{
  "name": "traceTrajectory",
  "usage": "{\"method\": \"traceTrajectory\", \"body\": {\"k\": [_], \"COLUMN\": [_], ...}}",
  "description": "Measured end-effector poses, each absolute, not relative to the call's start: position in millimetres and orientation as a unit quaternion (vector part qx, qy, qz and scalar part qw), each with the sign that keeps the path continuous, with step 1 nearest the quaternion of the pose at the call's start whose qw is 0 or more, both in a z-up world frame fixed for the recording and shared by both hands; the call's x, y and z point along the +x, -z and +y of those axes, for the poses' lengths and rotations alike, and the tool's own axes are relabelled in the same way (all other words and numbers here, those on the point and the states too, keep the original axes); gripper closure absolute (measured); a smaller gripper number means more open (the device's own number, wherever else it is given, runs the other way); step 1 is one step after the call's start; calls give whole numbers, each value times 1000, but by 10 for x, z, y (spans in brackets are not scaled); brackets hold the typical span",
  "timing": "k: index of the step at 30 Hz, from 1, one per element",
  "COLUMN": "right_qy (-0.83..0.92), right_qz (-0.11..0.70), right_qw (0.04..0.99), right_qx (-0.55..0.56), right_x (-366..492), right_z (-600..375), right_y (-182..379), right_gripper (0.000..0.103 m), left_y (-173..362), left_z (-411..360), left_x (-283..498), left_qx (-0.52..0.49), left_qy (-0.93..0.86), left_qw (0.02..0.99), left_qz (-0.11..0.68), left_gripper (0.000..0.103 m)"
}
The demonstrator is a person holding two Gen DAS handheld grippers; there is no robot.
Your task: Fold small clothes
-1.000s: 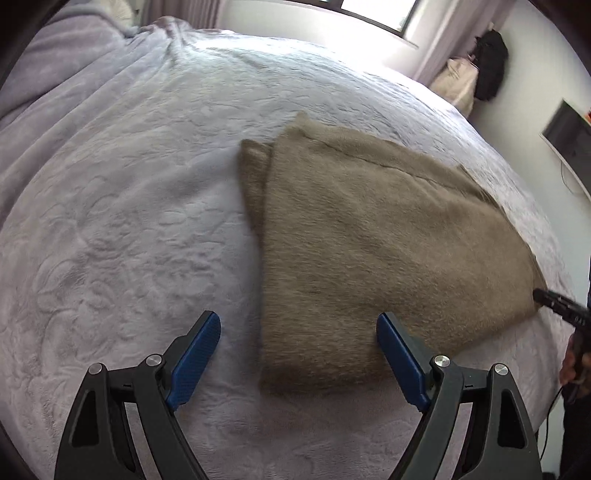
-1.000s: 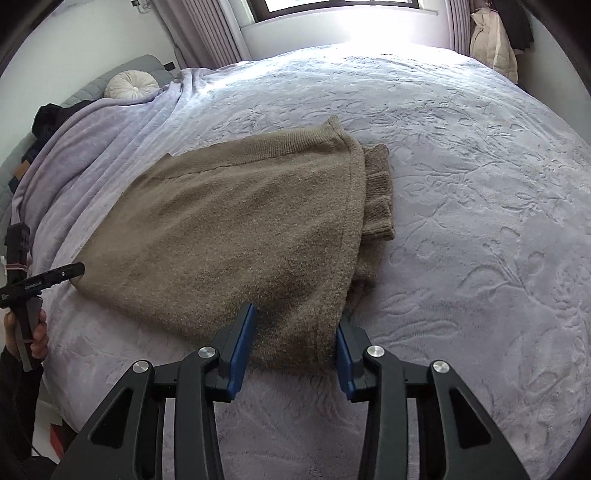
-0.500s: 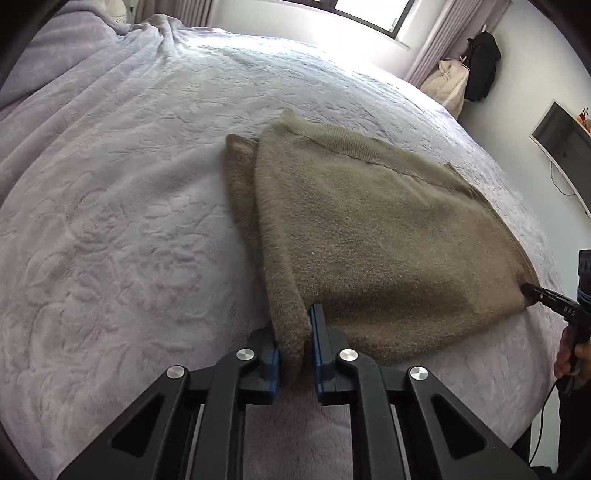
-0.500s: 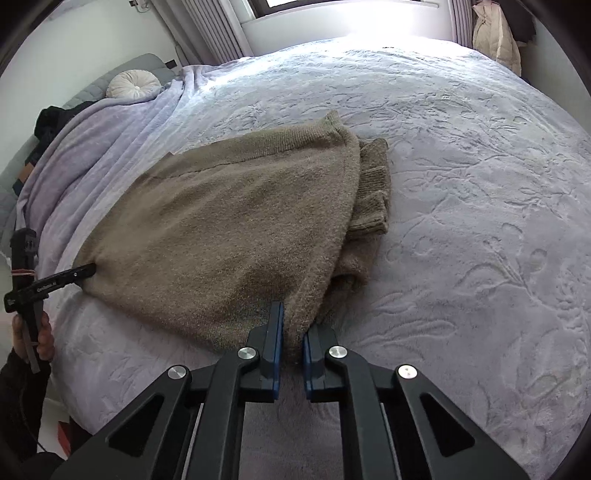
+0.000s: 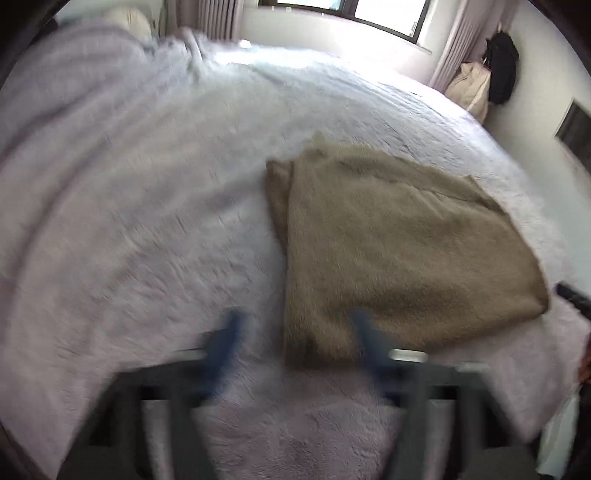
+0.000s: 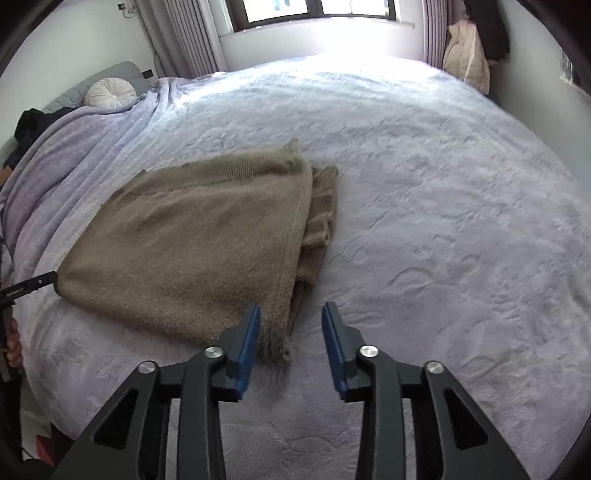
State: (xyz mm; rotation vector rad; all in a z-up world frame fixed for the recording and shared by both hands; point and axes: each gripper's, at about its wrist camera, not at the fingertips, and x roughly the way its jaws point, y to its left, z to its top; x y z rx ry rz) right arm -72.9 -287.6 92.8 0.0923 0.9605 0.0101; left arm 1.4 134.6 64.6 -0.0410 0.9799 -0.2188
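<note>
Left wrist view: heavily blurred. Left gripper with jaws spread wide, blue pads smeared by motion, nothing clamped between them. Brown knit garment folded flat on the lavender bedspread, near corner lying between the two pads, right pad over its lower edge (contact impossible to judge through the blur). Narrower folded layer peeking out along the garment's left side. Dark tip of the other tool just beside the garment's right corner. Window and curtains beyond the bed, cream and black coats hanging at far right.

Right wrist view: sharp. Right gripper with jaws apart, gripping nothing. Same garment left of centre on the bedspread, its near corner reaching down between the blue pads, close against the left one. Under-layer showing along the right edge. Black tool tip touching the garment's far left corner. Round white cushion at the head of the bed, upper left.
</note>
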Motion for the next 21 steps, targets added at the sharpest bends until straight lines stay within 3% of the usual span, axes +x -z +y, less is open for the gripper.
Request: {"method": "traceTrajectory", "body": {"k": [2,8,12,16,21], "right_qy": [-8,-76,-88,-67,-65], "right_qz": [444,456,487,496,498], "right_qw": [896,887,868,864,865], "right_qx": [20,-13,-33,-46,11], "right_x": [-696,-411,-156,-144,-275], "right_z": [-2734,-2145,-1846,-1922,-2299], "right_y": [-1065,-1009,-687,-459,-471], "right_gripper": [50,49,49,50,50], "left_y": [-842,-891,-626,-112,-116], "left_z": [1218,700,311,265,446], "left_x": [-39,85,421,567,467], "left_qx": [1,19,-9,35,-3], "left_qy": [93,143,191,120,141], "left_qw": [902,892,872,850,855], "left_qz": [422,428,452,511,500], "left_gripper": [1,1,1,1,1]}}
